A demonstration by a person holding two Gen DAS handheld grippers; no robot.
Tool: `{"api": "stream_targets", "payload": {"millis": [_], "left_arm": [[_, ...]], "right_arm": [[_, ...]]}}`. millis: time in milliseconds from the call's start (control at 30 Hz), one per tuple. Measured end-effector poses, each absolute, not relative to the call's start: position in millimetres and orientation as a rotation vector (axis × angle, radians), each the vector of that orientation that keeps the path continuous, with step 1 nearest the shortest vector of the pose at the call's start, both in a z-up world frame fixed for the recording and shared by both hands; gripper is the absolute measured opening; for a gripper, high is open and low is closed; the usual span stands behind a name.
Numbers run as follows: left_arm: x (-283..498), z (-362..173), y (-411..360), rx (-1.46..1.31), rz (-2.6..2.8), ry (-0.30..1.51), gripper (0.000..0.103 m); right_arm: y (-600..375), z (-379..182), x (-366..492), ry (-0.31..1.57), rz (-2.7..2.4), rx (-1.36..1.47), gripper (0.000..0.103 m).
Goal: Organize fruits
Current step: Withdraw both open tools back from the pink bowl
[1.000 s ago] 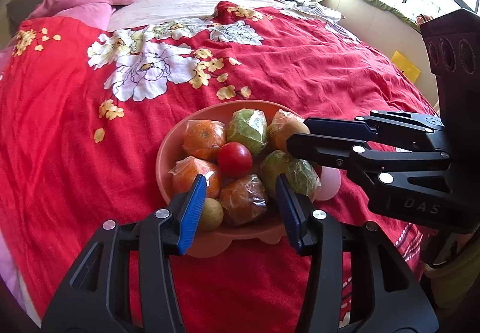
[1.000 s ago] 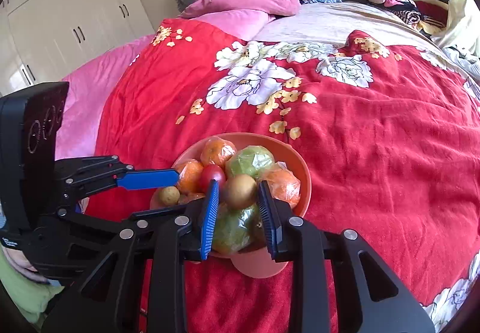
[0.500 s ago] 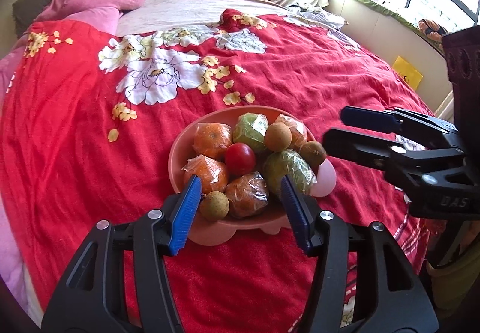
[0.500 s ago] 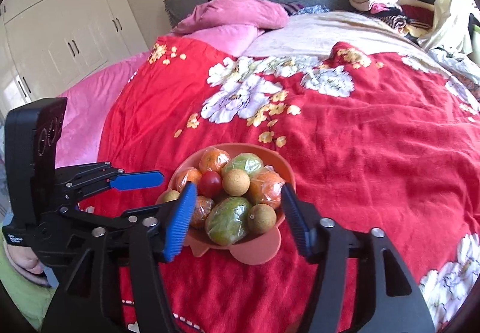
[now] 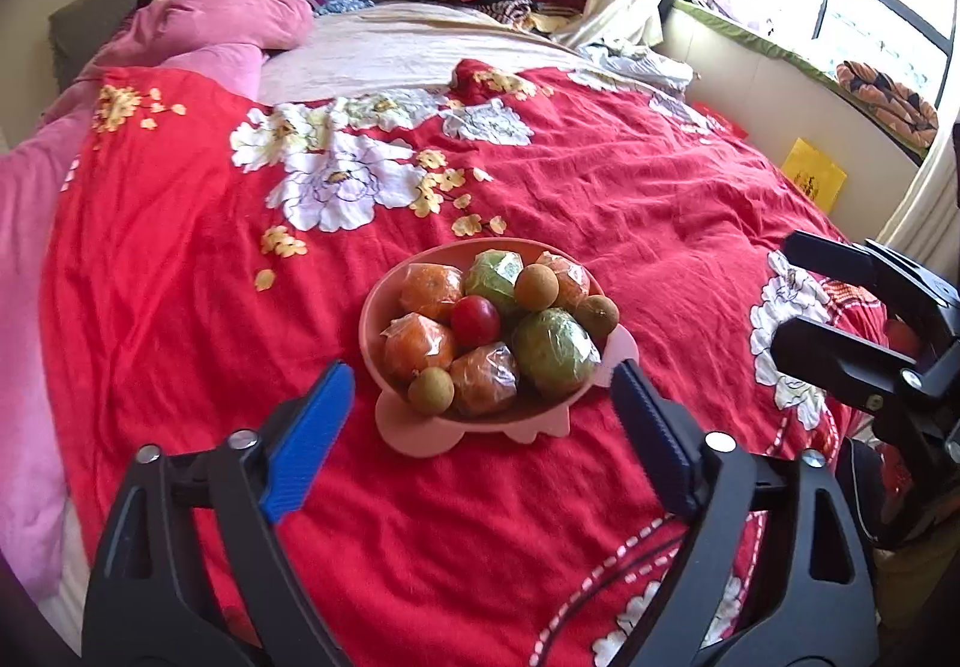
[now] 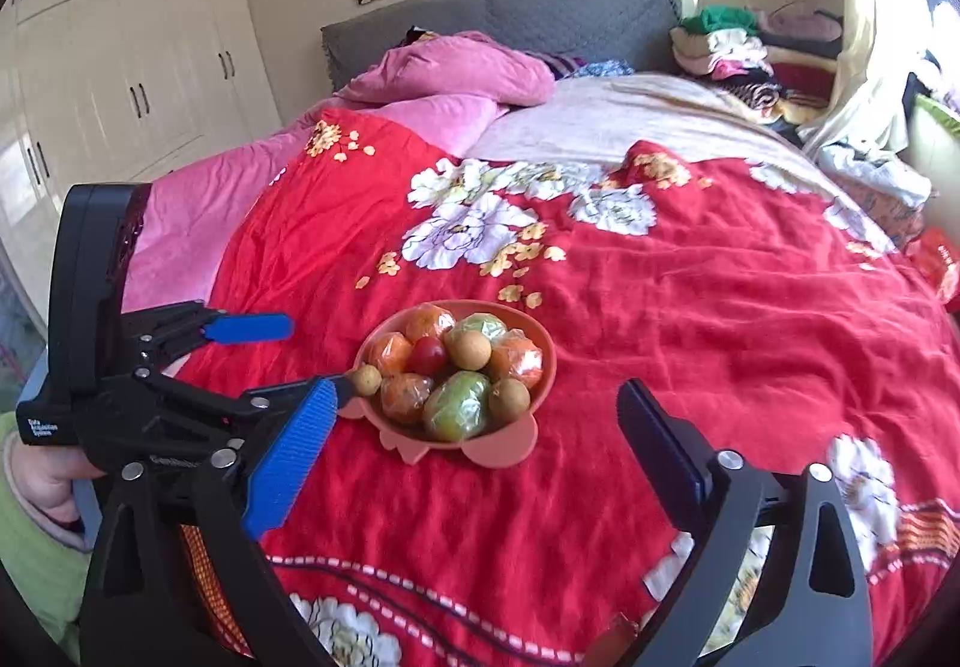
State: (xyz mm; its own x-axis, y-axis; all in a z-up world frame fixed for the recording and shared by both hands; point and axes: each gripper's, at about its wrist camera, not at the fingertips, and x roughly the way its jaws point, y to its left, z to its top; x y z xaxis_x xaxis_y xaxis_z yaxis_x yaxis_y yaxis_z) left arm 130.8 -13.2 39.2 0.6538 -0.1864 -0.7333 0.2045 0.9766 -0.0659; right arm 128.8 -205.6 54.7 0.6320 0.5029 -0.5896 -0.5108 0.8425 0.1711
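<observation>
We find one container: a pink bowl standing on the red flowered bedspread of the bed, near its foot edge.

Contents, read as a clock face from the left wrist view:
- 11 o'clock: a wrapped orange.
- 12 o'clock: a wrapped green fruit.
- 1 o'clock: another wrapped orange, partly behind a small brown round fruit.
- 3 o'clock: a second brown fruit against the rim.
- Centre: a red tomato.
- 4 to 5 o'clock: a large wrapped green fruit.
- 6 o'clock: a wrapped orange.
- 7 o'clock: a third small brown fruit at the near rim.
- 9 o'clock: a wrapped orange.

The bowl is heaped; all the fruit we see lies in it.

Left gripper: jaws opening, spread wide, nothing between the pads, bowl just beyond the tips. Right gripper: jaws likewise opening wide, empty, bowl ahead of the tips. In the right wrist view the left gripper sits at 9 o'clock of the bowl, one tip just beside the rim.
</observation>
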Motion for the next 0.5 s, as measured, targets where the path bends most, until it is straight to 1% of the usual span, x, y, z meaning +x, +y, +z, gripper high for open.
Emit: {"api": "stream_targets", "payload": {"millis": [33,100,267,500], "left_arm": [[127,41,-12,0.018,-0.218,0.825,0.088],[117,45,-12,0.014,-0.199,0.815,0.093],[90,56,-9,-0.037,-0.194,0.793,0.093],[56,57,-16,-0.011,-0.131,0.753,0.093]], "right_arm": [[-207,57,122,0.665,0.577,-0.012,0.098],[-208,60,114,0.660,0.568,-0.021,0.098],[-210,60,94,0.664,0.538,-0.044,0.098],[-213,52,66,0.666,0.516,-0.072,0.098]]}}
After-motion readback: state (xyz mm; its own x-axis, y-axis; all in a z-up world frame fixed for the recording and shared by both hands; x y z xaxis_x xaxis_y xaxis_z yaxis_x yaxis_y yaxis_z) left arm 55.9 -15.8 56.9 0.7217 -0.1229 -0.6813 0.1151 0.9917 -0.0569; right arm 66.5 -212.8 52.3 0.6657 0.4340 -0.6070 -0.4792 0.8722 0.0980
